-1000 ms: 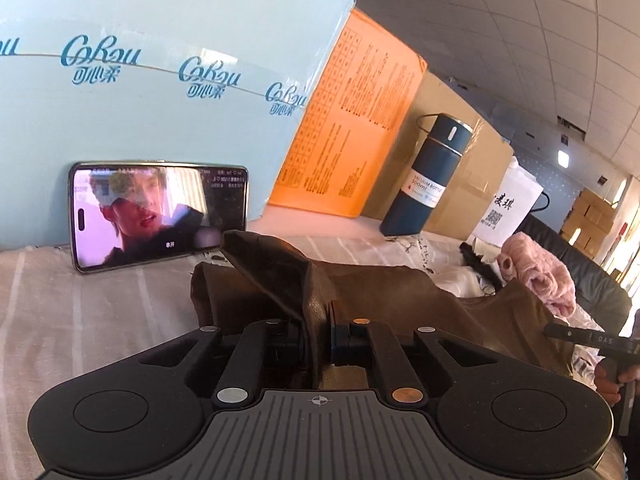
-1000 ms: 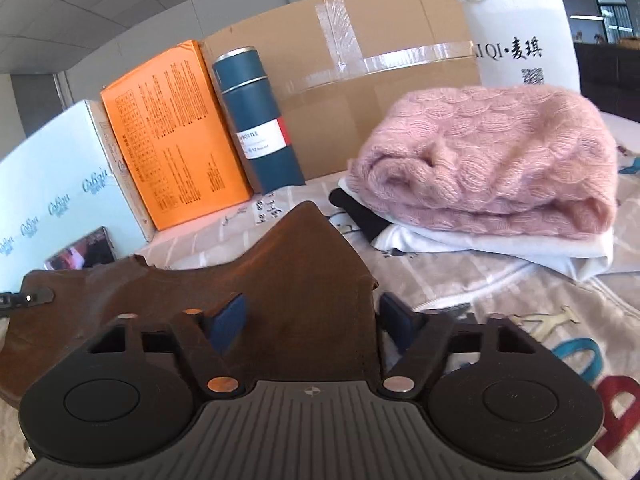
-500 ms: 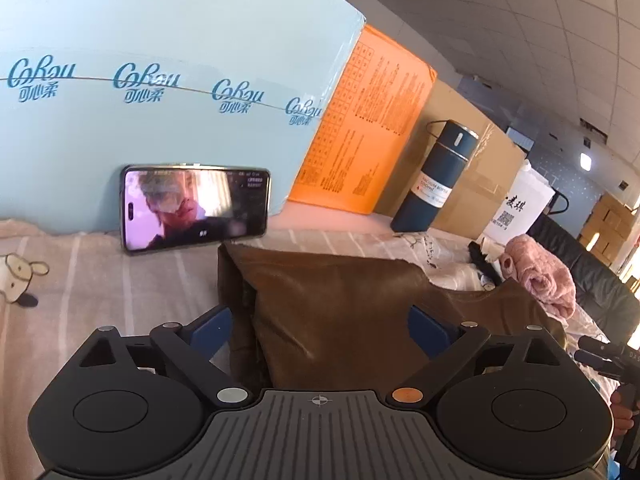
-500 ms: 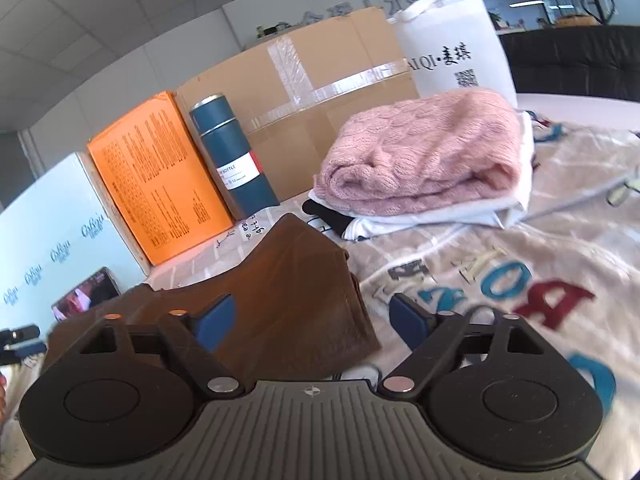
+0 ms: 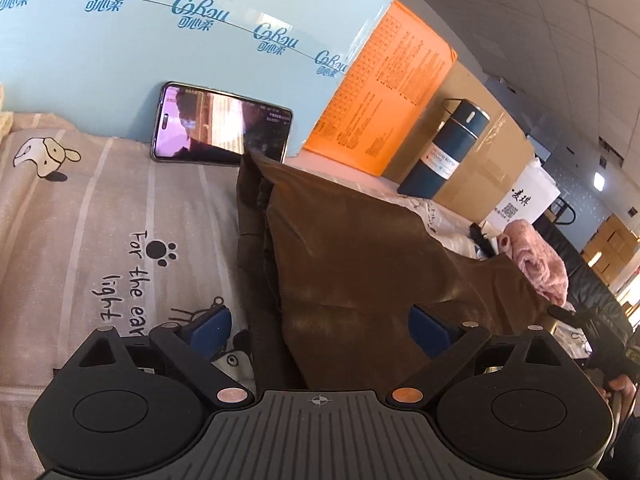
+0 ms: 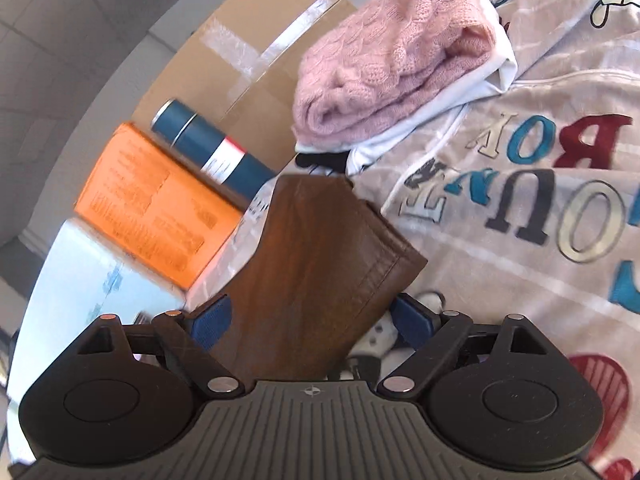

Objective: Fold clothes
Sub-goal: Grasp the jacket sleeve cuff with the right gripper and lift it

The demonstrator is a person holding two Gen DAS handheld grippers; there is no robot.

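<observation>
A brown garment (image 5: 360, 264) lies folded on the printed bedsheet (image 5: 100, 208), its near end between the fingers of my left gripper (image 5: 320, 328). That gripper is open, its blue pads (image 5: 210, 326) wide apart and off the cloth. In the right wrist view, which is tilted, the other end of the brown garment (image 6: 316, 264) shows a stitched hem. It reaches between the spread fingers of my right gripper (image 6: 312, 320), which is also open and grips nothing.
A stack with a pink knit sweater (image 6: 392, 60) on a white garment (image 6: 432, 120) lies beyond the brown one. At the back stand a phone (image 5: 222, 128), a pale blue box (image 5: 160, 40), an orange box (image 5: 392, 96), a dark blue bottle (image 5: 448, 152) and a cardboard box (image 6: 248, 52).
Both grippers opened wide and let go of the brown garment, which now lies flatter on the sheet. The left gripper drew back and to the left. The right gripper rolled, tilting its view.
</observation>
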